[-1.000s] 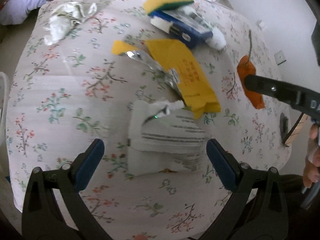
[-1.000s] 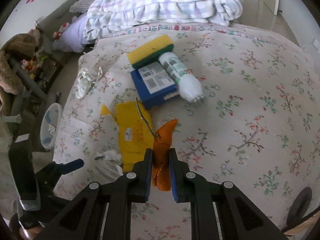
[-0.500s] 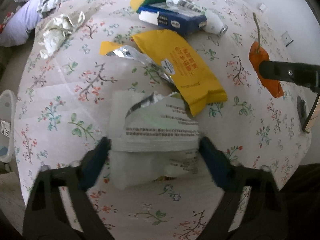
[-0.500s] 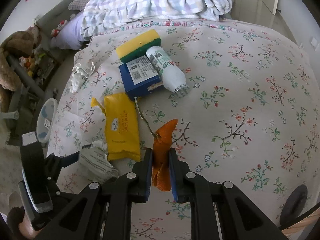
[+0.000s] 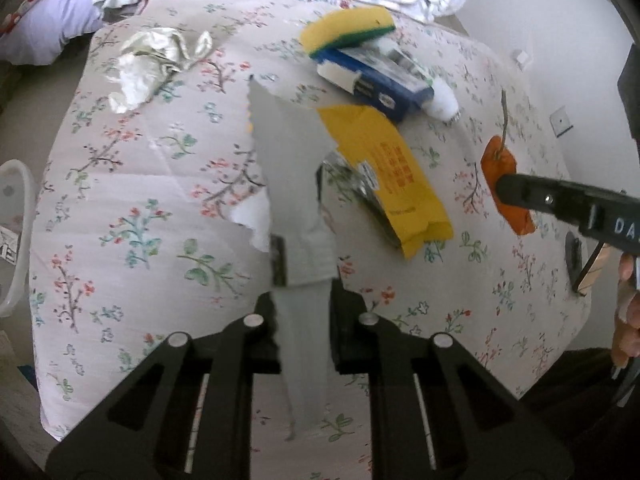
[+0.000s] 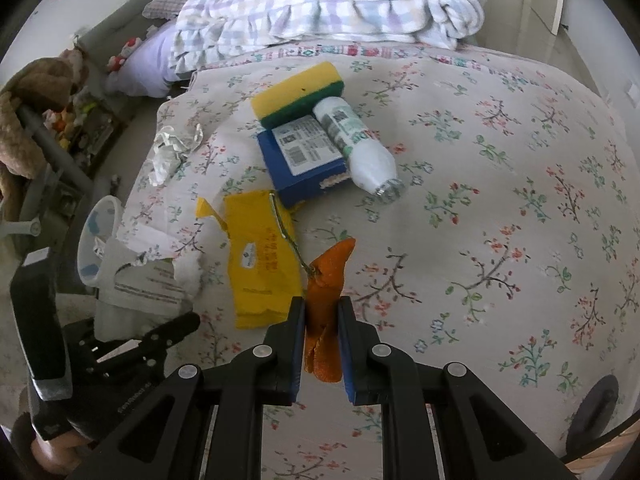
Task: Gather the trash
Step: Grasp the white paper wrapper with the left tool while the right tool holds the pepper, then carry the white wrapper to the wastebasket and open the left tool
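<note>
Holding two pieces of trash at once, I see most risk on my left: the left gripper [image 5: 304, 312] has just been closing and now pinches the torn white wrapper [image 5: 288, 168] between its pads, the thin sheet standing up out of the jaws with a ragged edge; I judge it could tear further or slide free if I swing it quickly, since the grip sits low on a floppy sheet. My right gripper [image 6: 322, 340] is clenched on the dried orange peel [image 6: 326, 280], whose long stem [image 6: 286, 232] pokes out over the yellow packet [image 6: 260, 264]; that stem might snag the packet as I carry it off. Left on the bed are the packet, crumpled foil [image 5: 152, 60], and a pile of sponge [image 6: 298, 94], blue box [image 6: 304, 156] and white bottle [image 6: 356, 148], touching one another. The surface is a soft floral bedspread [image 6: 500, 200]; things sink and shift on it. A folded checked blanket [image 6: 320, 4] lies at the far end; a white bin [image 6: 96, 240] sits beside the bed at the left, near clutter and a plush toy.
</note>
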A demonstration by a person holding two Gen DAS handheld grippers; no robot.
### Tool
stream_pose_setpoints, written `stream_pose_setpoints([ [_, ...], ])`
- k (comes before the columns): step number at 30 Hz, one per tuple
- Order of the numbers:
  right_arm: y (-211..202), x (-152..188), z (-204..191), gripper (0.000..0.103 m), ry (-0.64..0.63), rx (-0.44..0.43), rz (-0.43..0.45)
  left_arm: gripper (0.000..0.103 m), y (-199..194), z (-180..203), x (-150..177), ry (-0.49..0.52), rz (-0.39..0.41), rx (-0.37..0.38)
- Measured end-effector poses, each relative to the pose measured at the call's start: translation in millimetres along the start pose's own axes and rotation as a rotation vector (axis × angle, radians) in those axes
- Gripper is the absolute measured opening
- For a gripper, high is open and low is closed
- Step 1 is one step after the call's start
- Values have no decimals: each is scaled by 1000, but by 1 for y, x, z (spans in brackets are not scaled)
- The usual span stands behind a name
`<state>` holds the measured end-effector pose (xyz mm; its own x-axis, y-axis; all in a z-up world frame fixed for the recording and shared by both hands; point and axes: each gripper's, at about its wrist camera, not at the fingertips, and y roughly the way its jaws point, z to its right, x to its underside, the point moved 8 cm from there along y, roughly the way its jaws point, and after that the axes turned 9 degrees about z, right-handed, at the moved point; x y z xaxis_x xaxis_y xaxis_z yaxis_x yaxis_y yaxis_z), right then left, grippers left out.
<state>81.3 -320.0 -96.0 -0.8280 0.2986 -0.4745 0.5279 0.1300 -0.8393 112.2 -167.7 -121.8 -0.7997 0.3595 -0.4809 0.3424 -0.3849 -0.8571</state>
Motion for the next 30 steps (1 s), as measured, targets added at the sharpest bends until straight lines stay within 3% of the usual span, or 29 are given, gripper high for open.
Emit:
stream_pose_setpoints([
  [19,26,-11,-81,17,-77,-67,-18,16,-37,-85,-4,-160,70,-33],
  [30,52,-11,-136,17,-129,-103,-44,16,-62,-166,0,-292,117,-86],
])
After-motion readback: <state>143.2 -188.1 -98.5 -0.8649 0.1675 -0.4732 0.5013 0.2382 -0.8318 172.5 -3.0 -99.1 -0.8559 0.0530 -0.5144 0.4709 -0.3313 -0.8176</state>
